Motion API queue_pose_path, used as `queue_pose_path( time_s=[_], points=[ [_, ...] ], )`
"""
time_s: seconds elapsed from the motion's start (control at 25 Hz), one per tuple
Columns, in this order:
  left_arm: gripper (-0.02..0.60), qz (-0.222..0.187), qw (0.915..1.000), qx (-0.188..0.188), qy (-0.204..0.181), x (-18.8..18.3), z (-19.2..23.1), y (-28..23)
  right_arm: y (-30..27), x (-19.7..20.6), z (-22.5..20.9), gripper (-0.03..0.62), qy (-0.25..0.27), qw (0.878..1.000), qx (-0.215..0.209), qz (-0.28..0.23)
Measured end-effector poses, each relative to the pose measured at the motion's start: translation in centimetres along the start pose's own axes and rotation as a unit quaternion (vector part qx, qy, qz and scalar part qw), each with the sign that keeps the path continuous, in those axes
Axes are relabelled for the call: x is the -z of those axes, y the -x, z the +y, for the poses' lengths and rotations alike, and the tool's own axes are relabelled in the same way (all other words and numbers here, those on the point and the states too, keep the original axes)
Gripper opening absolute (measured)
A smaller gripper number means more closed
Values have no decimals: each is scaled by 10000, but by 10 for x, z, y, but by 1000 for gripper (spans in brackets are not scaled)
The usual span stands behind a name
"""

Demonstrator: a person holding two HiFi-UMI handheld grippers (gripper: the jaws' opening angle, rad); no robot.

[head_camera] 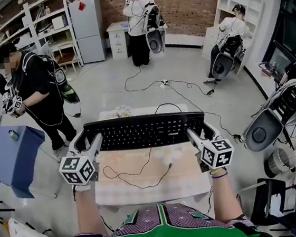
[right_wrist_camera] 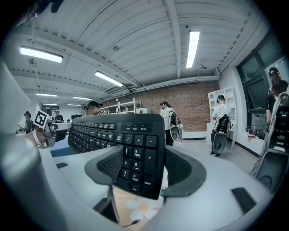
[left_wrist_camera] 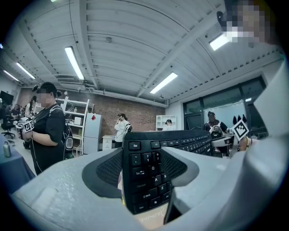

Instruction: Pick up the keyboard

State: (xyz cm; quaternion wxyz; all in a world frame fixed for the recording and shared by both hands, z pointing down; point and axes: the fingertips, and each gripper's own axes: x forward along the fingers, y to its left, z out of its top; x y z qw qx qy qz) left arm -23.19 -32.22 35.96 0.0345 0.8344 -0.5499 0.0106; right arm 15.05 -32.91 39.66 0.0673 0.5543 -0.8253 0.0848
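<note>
A black keyboard point(head_camera: 144, 131) hangs level in the air above a small table point(head_camera: 140, 188), held by both ends. My left gripper point(head_camera: 84, 148) is shut on its left end, with the Esc and letter keys point(left_wrist_camera: 145, 173) clamped between the grey jaws. My right gripper point(head_camera: 207, 133) is shut on the right end, its jaws pressing either side of the number pad point(right_wrist_camera: 137, 164). The keyboard's black cable point(head_camera: 136, 176) trails down onto the floral tablecloth.
A blue-covered table point(head_camera: 11, 157) stands at the left, with a person in black point(head_camera: 35, 88) beside it. Other people stand at the back by a fridge point(head_camera: 88, 29) and shelves. Cables point(head_camera: 187, 92) lie on the floor beyond, and grey equipment point(head_camera: 275, 114) sits at the right.
</note>
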Motion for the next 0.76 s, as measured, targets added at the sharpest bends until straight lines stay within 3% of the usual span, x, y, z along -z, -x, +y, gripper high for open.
queue_pose_path(
  time_s=[0.76],
  points=[
    [267, -46, 10000, 20, 37, -4, 4, 3, 1, -7, 5, 270, 31, 10000, 40, -6]
  ],
)
